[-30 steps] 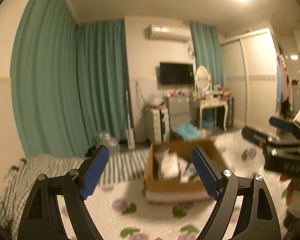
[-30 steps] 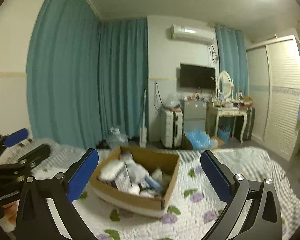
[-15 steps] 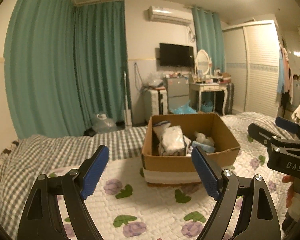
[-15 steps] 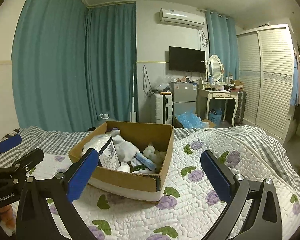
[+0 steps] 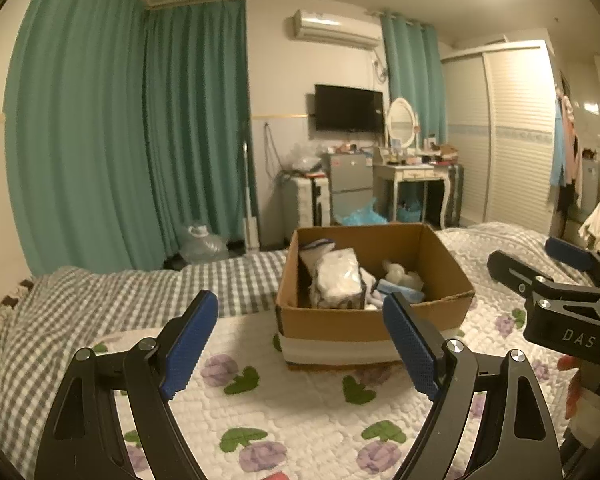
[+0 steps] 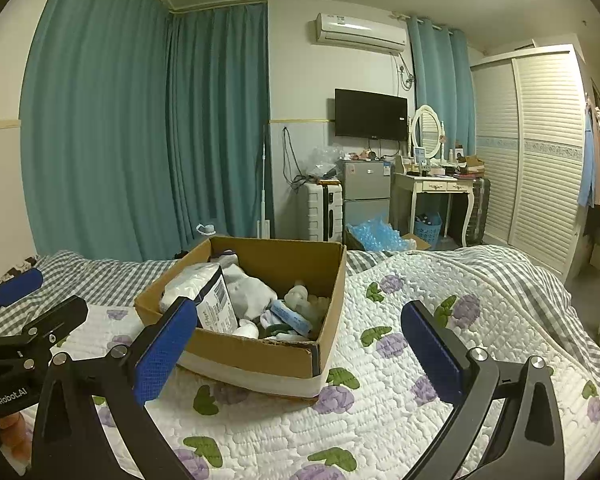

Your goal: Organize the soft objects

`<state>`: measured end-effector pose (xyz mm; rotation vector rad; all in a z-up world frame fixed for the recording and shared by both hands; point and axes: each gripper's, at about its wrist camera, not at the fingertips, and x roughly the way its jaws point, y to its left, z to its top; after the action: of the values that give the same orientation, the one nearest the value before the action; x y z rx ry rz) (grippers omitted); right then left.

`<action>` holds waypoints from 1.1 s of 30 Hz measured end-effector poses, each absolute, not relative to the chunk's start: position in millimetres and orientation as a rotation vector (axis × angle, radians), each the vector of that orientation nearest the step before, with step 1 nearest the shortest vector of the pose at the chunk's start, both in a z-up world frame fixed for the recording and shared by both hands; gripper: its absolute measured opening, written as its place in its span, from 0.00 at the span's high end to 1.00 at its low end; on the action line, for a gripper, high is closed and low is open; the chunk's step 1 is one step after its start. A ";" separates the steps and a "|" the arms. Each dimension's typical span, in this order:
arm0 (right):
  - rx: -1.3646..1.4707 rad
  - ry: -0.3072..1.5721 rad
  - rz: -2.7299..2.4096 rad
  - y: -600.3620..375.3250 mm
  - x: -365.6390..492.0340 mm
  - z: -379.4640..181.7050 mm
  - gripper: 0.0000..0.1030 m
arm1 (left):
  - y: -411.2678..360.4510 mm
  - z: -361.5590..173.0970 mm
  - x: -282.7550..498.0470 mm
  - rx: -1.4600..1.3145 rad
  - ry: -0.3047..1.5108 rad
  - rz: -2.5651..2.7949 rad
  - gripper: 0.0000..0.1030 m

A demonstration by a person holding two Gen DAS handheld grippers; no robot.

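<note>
Left wrist view: left gripper (image 5: 300, 336) and right gripper (image 6: 300, 344) both spread wide, empty — aimed at the cardboard box (image 5: 374, 322) on the quilt (image 5: 300, 412), probably to reach its soft items.

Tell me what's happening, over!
Left gripper open, empty. Right gripper open, empty. Cardboard box of soft things on the bed quilt, untouched. Nothing blocking.

"DAS" on right tool (image 5: 540, 256), "GenRobot.AI" on left tool (image 6: 40, 300)
</note>
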<state>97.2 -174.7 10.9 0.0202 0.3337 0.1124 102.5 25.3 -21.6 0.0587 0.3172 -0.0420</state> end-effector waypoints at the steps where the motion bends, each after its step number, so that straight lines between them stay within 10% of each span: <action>1: 0.019 0.334 0.112 -174.3 97.1 10.6 0.00 | 25.7 -21.5 102.4 0.058 0.316 -0.042 0.17; 33: 0.002 0.332 0.115 -167.4 96.7 6.0 0.00 | 30.2 -17.4 101.4 0.049 0.305 -0.054 0.17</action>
<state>96.7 -167.4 6.0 0.0023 0.3325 0.1148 101.4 30.2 -17.4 0.0487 0.3052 -0.0539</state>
